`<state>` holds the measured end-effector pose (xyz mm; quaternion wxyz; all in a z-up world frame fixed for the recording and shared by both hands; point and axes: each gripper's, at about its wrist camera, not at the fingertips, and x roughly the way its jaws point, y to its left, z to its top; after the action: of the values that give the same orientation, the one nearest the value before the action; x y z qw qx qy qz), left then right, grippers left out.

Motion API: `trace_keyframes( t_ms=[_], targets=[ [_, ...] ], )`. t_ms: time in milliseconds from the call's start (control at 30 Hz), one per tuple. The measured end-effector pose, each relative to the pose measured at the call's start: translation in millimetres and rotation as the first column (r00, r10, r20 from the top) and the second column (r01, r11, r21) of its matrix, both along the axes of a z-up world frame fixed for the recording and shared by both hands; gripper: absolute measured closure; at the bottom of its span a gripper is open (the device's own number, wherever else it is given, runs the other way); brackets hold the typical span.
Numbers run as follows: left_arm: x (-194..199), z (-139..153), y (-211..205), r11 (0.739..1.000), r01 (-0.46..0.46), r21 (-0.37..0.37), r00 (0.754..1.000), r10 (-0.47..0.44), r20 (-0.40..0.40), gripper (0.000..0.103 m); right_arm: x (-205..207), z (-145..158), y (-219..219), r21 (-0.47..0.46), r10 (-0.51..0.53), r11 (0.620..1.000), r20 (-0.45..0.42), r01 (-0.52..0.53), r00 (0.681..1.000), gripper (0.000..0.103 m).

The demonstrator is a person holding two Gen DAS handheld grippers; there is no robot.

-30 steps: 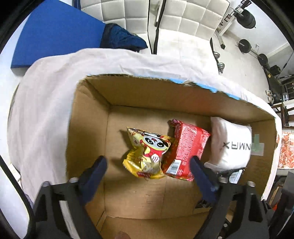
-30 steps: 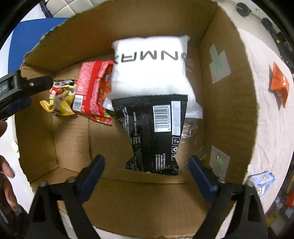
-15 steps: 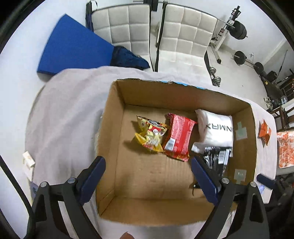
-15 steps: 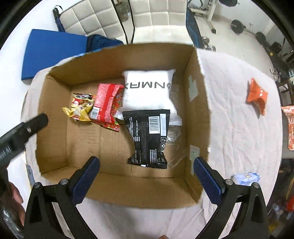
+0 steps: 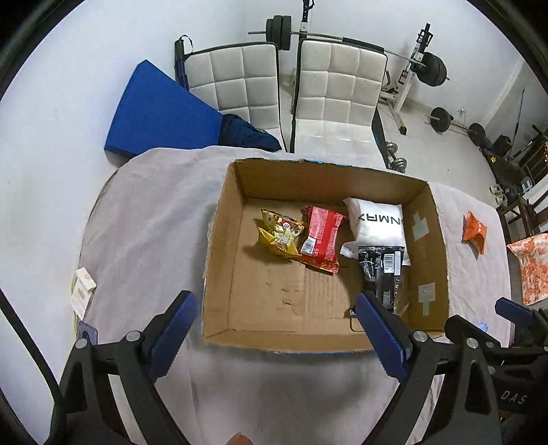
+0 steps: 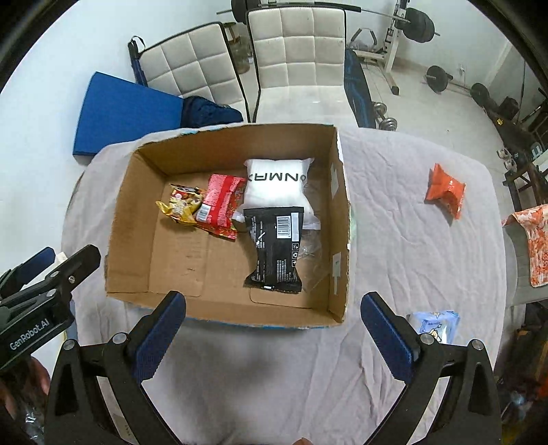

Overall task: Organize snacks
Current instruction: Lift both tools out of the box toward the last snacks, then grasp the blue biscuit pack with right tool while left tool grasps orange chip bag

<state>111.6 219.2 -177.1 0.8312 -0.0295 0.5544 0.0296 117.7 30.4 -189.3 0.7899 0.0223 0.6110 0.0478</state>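
Ahead of both tongs sits an open cardboard box [image 6: 339, 239] holding four packets in a rough row: a crinkled yellow snack bag [image 6: 179, 207] farthest toward the left tongs' side, a red packet [image 6: 219, 205] touching it, a white pillow pack [image 6: 275, 186] with dark lettering against the far wall, and a black packet [image 6: 275, 246] with a barcode label overlapping the white one's near edge. Left tongs [image 5: 274, 337] and right tongs [image 6: 272, 337] both stand wide apart and empty, held above the near rim. Beyond the right tongs, outside the box, an orange packet [image 6: 445, 190] and a pale blue packet [image 6: 435, 323] lie well apart on the counter [image 6: 411, 239], which is draped in a wrinkled pale cloth. Two white quilted chairs [image 6: 298, 51], a blue mat [image 6: 123, 113] and barbell weights [image 6: 416, 18] fill the room behind. Clear plastic beside the black packet is hard to make out.
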Motion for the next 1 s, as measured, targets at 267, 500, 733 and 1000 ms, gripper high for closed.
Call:
trace_keyframes(
  t_ms=[267, 500, 733, 1000],
  targets=[
    [-11.6, 9.5, -13.7, 1.0, -0.008, 0.005, 1.0, 0.008, 0.012, 0.008, -9.5, 12.1, -11.9, 0.051, 0.002, 0.999, 0.004, -0.003, 1.0, 0.0],
    [-17.3, -7.8, -63.5, 0.998, 0.057, 0.016, 0.998, -0.056, -0.026, 0.008, -23.3, -18.5, -103.0, -0.014, -0.126, 0.992, -0.073, 0.125, 0.989, 0.0],
    [-6.6, -63.3, -118.8, 0.994, 0.105, 0.02, 0.986, -0.101, -0.131, 0.008, -37.0, -131.5, -244.4, -0.148, -0.365, 0.93, -0.293, 0.335, 0.884, 0.0],
    [2.2, -97.5, -163.8, 0.989, 0.147, 0.033, 0.966, -0.137, -0.219, 0.008, -29.5, -217.2, -261.4, -0.168, -0.306, 0.951, -0.417, 0.258, 0.856, 0.0]
  ],
)
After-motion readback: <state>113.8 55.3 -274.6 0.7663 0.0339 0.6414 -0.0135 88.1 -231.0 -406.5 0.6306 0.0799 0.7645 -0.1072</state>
